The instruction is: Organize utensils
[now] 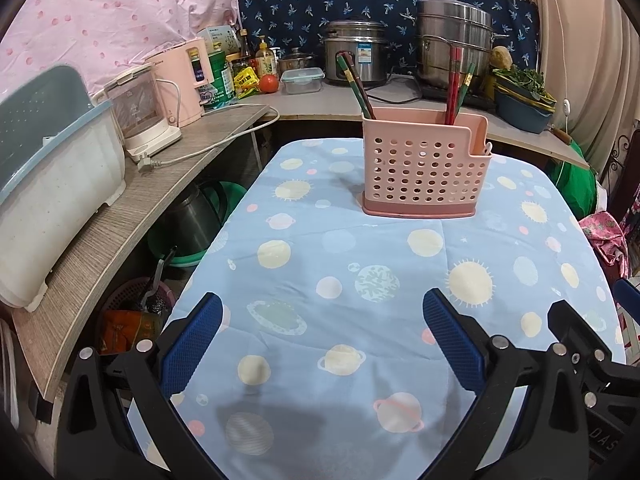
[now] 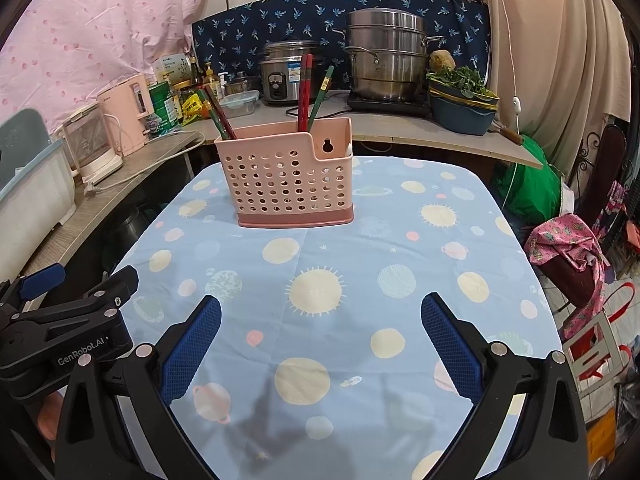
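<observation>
We hold both grippers low over the near end of the table (image 1: 304, 240), side by side. The left gripper (image 1: 322, 320) has its blue pads spread wide with only cloth between them; the right gripper (image 2: 320, 320) is spread the same way, gripping nothing. From the right wrist view the left gripper's black body sits at our lower left.

The pink holder (image 1: 424, 172) stands upright near the far end of the table, well apart from both grippers. Chopsticks (image 1: 356, 88) lean out of its left end, tilted left. More chopsticks (image 1: 454, 88), red and green, rise from its right part, nearly upright. Something white pokes up at the holder's low right corner; we cannot tell what it is.

Behind the table a counter (image 1: 320, 104) carries a rice cooker (image 1: 354, 52) and a steamer pot (image 1: 454, 40).
</observation>
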Tool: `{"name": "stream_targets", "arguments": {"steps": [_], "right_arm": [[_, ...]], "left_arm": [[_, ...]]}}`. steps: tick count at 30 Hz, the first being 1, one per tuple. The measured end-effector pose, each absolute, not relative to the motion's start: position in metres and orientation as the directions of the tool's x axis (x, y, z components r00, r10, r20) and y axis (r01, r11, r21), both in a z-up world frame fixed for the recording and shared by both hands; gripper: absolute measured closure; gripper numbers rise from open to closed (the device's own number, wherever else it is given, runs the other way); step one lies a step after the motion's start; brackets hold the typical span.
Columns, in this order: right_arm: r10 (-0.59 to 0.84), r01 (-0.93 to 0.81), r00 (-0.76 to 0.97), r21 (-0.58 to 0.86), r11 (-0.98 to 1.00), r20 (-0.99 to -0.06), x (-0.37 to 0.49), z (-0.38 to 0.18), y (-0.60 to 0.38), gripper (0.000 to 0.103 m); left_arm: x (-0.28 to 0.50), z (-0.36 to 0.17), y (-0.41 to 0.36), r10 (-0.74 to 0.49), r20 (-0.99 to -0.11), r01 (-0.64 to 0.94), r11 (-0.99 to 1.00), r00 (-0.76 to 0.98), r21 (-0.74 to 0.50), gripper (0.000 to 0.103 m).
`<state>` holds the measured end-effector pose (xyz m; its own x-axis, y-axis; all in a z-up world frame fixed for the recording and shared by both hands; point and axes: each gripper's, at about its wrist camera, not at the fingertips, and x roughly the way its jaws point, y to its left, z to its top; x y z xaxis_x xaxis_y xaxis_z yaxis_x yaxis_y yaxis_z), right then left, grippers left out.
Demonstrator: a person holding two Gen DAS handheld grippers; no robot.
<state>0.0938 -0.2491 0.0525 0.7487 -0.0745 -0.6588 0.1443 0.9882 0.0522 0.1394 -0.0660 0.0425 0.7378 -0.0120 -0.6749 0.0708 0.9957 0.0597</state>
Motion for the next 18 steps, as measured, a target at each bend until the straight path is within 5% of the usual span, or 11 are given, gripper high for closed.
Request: {"name": "stream_targets", "arguments": {"steps": [18], "right_arm": [[-0.074, 0.143, 0.749, 0.053, 0.988, -0.658, 0.0940, 0.0523, -0.2498, 0.006]], "left_arm": [[0.1376, 0.0415, -0.0678, -0.007, -0.667, 0.070, 0.995, 0.745, 0.066, 0.007]]}}
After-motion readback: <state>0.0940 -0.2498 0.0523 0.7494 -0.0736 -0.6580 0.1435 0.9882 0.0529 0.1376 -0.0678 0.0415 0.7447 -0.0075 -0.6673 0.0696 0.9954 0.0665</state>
